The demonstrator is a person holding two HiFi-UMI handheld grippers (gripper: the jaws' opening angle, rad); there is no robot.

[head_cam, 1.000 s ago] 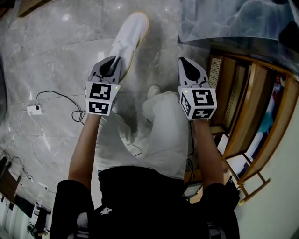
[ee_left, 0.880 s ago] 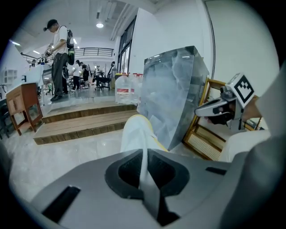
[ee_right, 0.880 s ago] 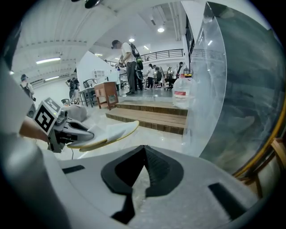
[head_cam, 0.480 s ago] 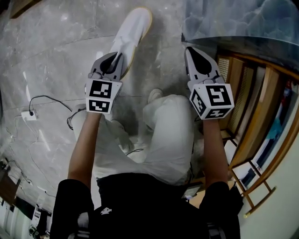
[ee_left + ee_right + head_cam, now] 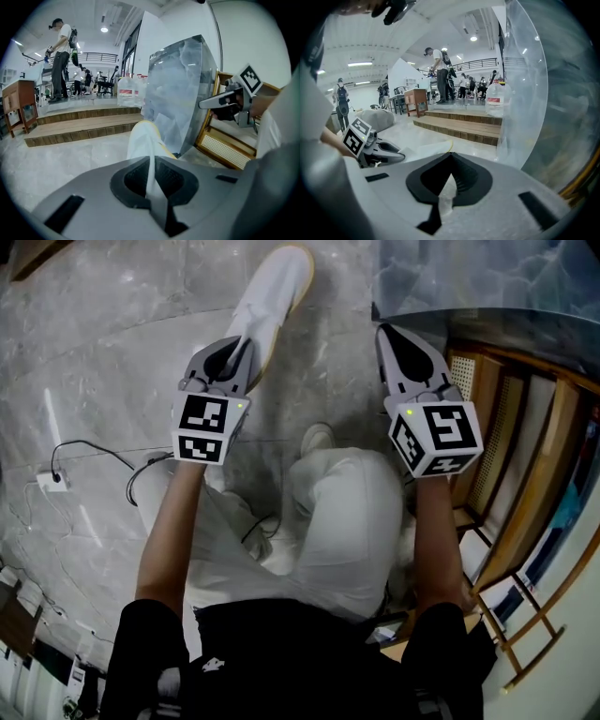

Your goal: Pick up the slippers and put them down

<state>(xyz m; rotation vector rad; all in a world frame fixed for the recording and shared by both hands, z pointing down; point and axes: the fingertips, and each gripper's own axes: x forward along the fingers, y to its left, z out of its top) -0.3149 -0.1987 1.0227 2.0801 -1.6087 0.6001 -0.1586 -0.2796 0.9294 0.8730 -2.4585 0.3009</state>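
Note:
A white slipper (image 5: 272,301) with a yellow sole edge hangs over the grey marble floor, pointing away from me. My left gripper (image 5: 246,341) is shut on its near end. In the left gripper view the slipper (image 5: 143,138) runs forward from between the jaws (image 5: 151,157). My right gripper (image 5: 386,331) is level with it to the right, jaws together, nothing held. In the right gripper view its jaws (image 5: 450,154) meet at the tip, and the slipper (image 5: 431,149) shows to the left. I see no second slipper.
A plastic-wrapped clear panel (image 5: 487,277) stands at the upper right, over a wooden cabinet with cane fronts (image 5: 487,418). A power strip (image 5: 47,482) and its cable lie on the floor at left. Wooden steps (image 5: 79,124) and several people are farther off.
Both grippers have sunk toward the floor as the person bends lower. The right one has drifted right in the head view. The slipper stays in the left jaws.

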